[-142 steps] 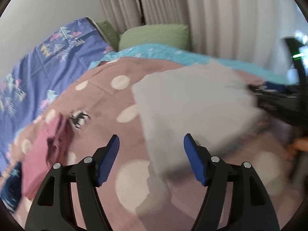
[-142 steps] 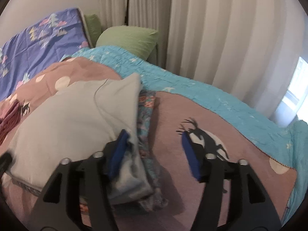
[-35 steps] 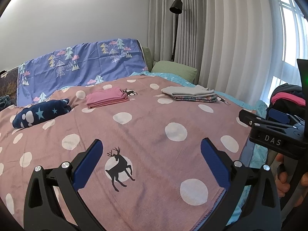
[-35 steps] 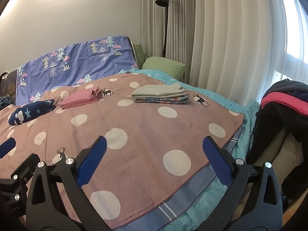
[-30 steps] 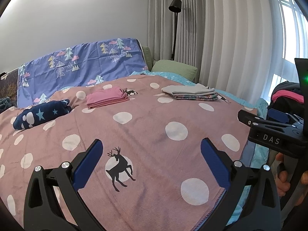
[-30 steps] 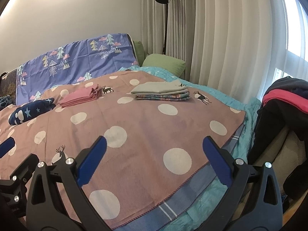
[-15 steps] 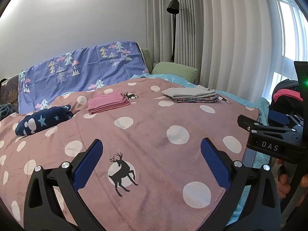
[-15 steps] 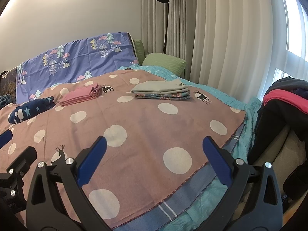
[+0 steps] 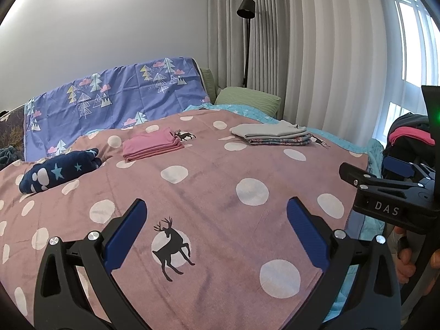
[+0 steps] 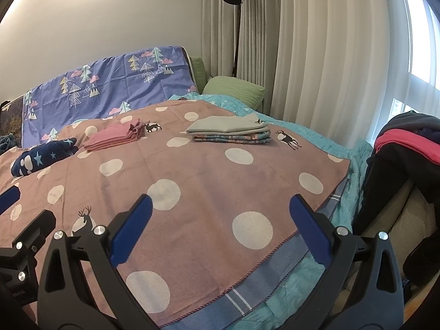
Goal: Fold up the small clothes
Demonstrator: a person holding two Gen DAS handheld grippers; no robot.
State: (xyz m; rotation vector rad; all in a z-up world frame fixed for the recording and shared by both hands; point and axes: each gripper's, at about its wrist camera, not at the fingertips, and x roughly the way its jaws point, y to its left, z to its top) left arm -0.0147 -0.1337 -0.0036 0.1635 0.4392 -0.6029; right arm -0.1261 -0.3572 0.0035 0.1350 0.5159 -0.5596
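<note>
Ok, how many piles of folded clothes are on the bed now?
3: a navy starry bundle at far left, a pink pile in the middle, a grey-topped stack at right near the green pillow. Single items within each aren't countable.

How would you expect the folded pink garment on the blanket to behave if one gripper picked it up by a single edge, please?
The pink garment looks like thin, soft fabric in loose layers, so it would probably droop and unfold. It appears light. Pushed, it would likely bunch up on the plush-looking blanket rather than slide.
</note>
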